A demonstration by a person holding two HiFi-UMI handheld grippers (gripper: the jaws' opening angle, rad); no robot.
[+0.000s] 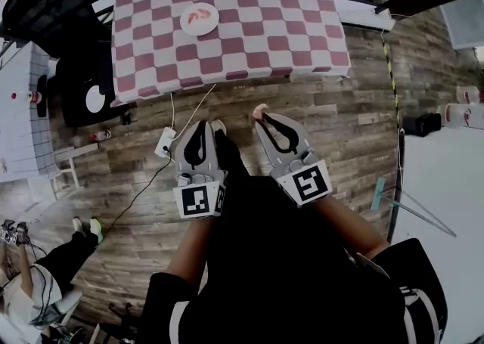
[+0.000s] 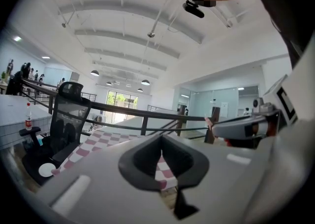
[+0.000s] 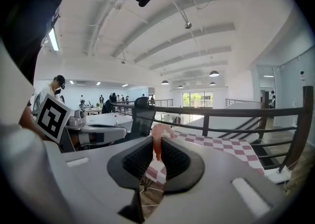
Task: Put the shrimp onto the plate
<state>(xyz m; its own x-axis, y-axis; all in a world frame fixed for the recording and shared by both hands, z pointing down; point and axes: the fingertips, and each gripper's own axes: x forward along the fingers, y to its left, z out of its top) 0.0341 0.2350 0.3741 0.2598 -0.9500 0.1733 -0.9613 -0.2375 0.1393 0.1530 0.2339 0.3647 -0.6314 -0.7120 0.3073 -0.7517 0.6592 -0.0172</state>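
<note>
In my right gripper [image 3: 158, 153] the fingers pinch a pink shrimp [image 3: 157, 138], whose end pokes up past the tips. My left gripper [image 2: 161, 161] is closed on nothing. Well ahead, the plate [image 1: 214, 23] sits on the checkered table [image 1: 265, 32] and carries a second shrimp [image 1: 198, 16].

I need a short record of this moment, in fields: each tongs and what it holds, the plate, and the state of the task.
right tongs: shut on a pink shrimp, above the wooden floor, short of the table
left tongs: shut, empty, beside the right tongs
plate: white, on the checkered table; other shrimp lie on it
task: held shrimp not yet on the plate
</note>
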